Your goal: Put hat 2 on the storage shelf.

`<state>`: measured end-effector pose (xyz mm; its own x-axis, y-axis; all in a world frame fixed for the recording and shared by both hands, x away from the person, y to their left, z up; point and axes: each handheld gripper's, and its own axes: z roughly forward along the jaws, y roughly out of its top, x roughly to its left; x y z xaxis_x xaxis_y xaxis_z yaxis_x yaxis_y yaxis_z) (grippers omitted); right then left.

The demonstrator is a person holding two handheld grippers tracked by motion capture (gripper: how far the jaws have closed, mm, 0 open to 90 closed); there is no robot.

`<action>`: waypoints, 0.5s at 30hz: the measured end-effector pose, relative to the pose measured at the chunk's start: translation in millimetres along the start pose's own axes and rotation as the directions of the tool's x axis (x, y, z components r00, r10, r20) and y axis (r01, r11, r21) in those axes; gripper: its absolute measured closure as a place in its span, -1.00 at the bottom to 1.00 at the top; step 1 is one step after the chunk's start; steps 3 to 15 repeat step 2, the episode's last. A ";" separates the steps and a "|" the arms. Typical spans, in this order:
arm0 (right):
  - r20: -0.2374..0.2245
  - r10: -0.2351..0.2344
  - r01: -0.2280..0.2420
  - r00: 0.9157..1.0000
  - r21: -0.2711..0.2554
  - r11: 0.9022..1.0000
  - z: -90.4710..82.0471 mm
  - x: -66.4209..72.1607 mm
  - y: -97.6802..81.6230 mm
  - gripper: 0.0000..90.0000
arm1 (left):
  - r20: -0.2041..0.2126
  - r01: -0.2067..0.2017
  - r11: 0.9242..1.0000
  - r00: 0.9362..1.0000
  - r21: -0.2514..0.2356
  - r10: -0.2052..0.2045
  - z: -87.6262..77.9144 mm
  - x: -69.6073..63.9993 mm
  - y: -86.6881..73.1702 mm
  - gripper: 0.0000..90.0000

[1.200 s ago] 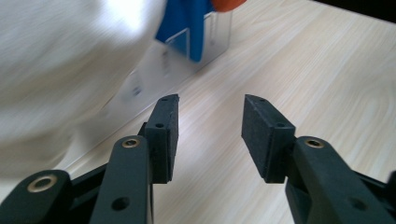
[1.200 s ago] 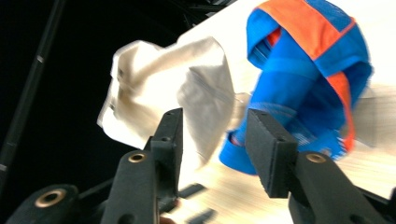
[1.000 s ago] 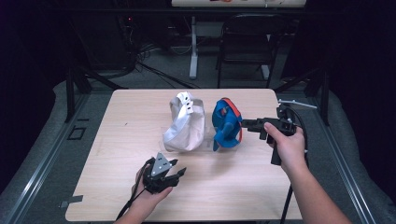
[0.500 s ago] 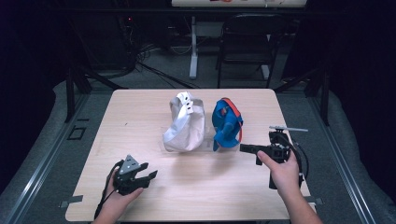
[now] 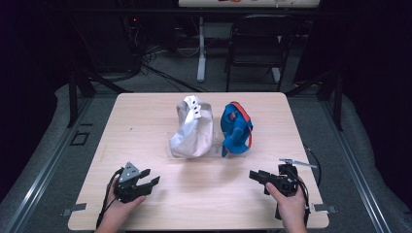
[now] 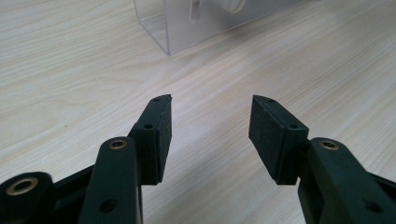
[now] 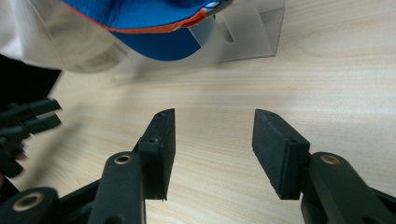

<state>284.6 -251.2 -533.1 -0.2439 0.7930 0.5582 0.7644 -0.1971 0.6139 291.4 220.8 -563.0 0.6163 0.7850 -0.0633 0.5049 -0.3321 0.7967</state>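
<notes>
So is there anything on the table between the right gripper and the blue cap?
No. In the high view, only bare wooden table lies between the right gripper and the blue cap.

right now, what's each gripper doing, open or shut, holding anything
Left gripper: open, holding nothing, jaws just opened wider.
Right gripper: open, holding nothing, jaws just opened wider.

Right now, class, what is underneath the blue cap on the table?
The blue cap sits on a clear plastic stand that rests on the wooden table. The cap covers the stand's upper part, so how it supports the cap cannot be seen.
</notes>
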 end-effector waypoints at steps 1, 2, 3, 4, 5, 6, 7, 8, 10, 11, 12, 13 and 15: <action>-0.017 0.012 -0.012 1.000 -0.041 0.999 -1.8 -5.4 -5.0 0.10 | -0.002 -0.001 1.000 1.000 -0.002 0.001 0.6 -2.1 0.1 0.11; -0.027 0.028 -0.030 0.999 -0.082 0.996 -2.0 -7.7 -8.3 0.08 | 0.011 -0.008 1.000 1.000 -0.004 0.008 1.6 -4.1 0.2 0.11; -0.027 0.028 -0.030 0.999 -0.082 0.996 -2.0 -7.7 -8.3 0.08 | 0.011 -0.008 1.000 1.000 -0.004 0.008 1.6 -4.1 0.2 0.11; -0.027 0.028 -0.030 0.999 -0.082 0.996 -2.0 -7.7 -8.3 0.08 | 0.011 -0.008 1.000 1.000 -0.004 0.008 1.6 -4.1 0.2 0.11; -0.027 0.028 -0.030 0.999 -0.082 0.996 -2.0 -7.7 -8.3 0.08 | 0.011 -0.008 1.000 1.000 -0.004 0.008 1.6 -4.1 0.2 0.11; -0.027 0.028 -0.030 0.999 -0.082 0.996 -2.0 -7.7 -8.3 0.08 | 0.011 -0.008 1.000 1.000 -0.004 0.008 1.6 -4.1 0.2 0.11; -0.027 0.028 -0.030 0.999 -0.082 0.996 -2.0 -7.7 -8.3 0.08 | 0.011 -0.008 1.000 1.000 -0.004 0.008 1.6 -4.1 0.2 0.11; -0.027 0.028 -0.030 0.999 -0.082 0.996 -2.0 -7.7 -8.3 0.08 | 0.011 -0.008 1.000 1.000 -0.004 0.008 1.6 -4.1 0.2 0.11; -0.027 0.028 -0.030 0.999 -0.082 0.996 -2.0 -7.7 -8.3 0.08 | 0.011 -0.008 1.000 1.000 -0.004 0.008 1.6 -4.1 0.2 0.11; -0.027 0.028 -0.030 0.999 -0.082 0.996 -2.0 -7.7 -8.3 0.08 | 0.011 -0.008 1.000 1.000 -0.004 0.008 1.6 -4.1 0.2 0.11; -0.027 0.028 -0.030 0.999 -0.082 0.996 -2.0 -7.7 -8.3 0.08 | 0.011 -0.008 1.000 1.000 -0.004 0.008 1.6 -4.1 0.2 0.11; -0.027 0.028 -0.030 0.999 -0.082 0.996 -2.0 -7.7 -8.3 0.08 | 0.011 -0.008 1.000 1.000 -0.004 0.008 1.6 -4.1 0.2 0.11; -0.027 0.028 -0.030 0.999 -0.082 0.996 -2.0 -7.7 -8.3 0.08 | 0.011 -0.008 1.000 1.000 -0.004 0.008 1.6 -4.1 0.2 0.11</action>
